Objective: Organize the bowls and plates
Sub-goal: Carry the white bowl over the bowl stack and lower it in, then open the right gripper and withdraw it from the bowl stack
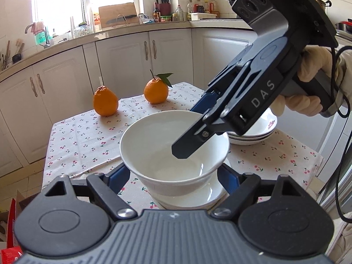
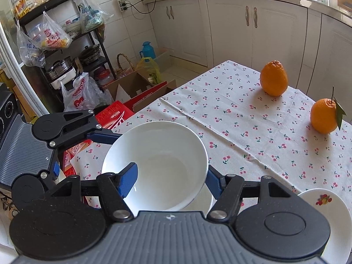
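Note:
A white bowl (image 1: 173, 145) (image 2: 158, 165) sits on a stack of white bowls (image 1: 193, 195) at the near table edge. My left gripper (image 1: 173, 176) is open, its blue pads on either side of the bowl's base without gripping it; it also shows in the right wrist view (image 2: 103, 136). My right gripper (image 2: 169, 182) straddles the bowl's rim, one finger (image 1: 187, 145) inside the bowl and one outside; the jaws look wide and not pressed on the rim. A stack of white plates (image 1: 261, 132) with a fruit print (image 2: 325, 206) lies to the right.
Two oranges (image 1: 105, 101) (image 1: 156, 90) stand on the cherry-print tablecloth (image 1: 88, 138) at the far side. Kitchen cabinets (image 1: 123, 57) run behind. Left of the table are boxes (image 2: 132, 88), bags and a metal rack (image 2: 66, 44) on the floor.

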### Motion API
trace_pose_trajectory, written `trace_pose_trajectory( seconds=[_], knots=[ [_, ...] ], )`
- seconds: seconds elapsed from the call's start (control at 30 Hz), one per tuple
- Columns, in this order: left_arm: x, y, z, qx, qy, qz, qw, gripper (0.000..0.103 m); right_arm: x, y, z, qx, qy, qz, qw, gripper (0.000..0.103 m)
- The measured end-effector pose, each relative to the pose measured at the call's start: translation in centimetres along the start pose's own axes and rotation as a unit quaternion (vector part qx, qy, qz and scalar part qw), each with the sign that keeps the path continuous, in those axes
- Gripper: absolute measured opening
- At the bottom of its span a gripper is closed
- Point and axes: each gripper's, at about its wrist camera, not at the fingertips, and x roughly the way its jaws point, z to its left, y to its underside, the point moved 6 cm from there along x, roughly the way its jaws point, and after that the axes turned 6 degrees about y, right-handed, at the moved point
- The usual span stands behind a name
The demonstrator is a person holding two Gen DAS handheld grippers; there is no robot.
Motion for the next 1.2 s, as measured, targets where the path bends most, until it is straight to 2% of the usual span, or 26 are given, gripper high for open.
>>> trace_pose_trajectory(
  seconds=[0.5, 0.93, 1.2],
  knots=[
    [1.4, 1.0, -0.6, -0.003, 0.017, 0.022, 0.9996, 0.086, 1.0, 1.8, -0.6, 0.013, 0.002, 0.017, 1.0, 0.072],
    [1.5, 1.3, -0.6, -0.015, 0.031, 0.022, 0.9991, 0.088, 1.4, 2.1, -0.6, 0.014, 0.008, 0.02, 1.0, 0.072],
    [1.0, 1.2, -0.1, -0.016, 0.037, 0.009, 0.9991, 0.098, 1.2, 2.1, 0.0, -0.005, 0.012, 0.009, 1.0, 0.09]
  ],
)
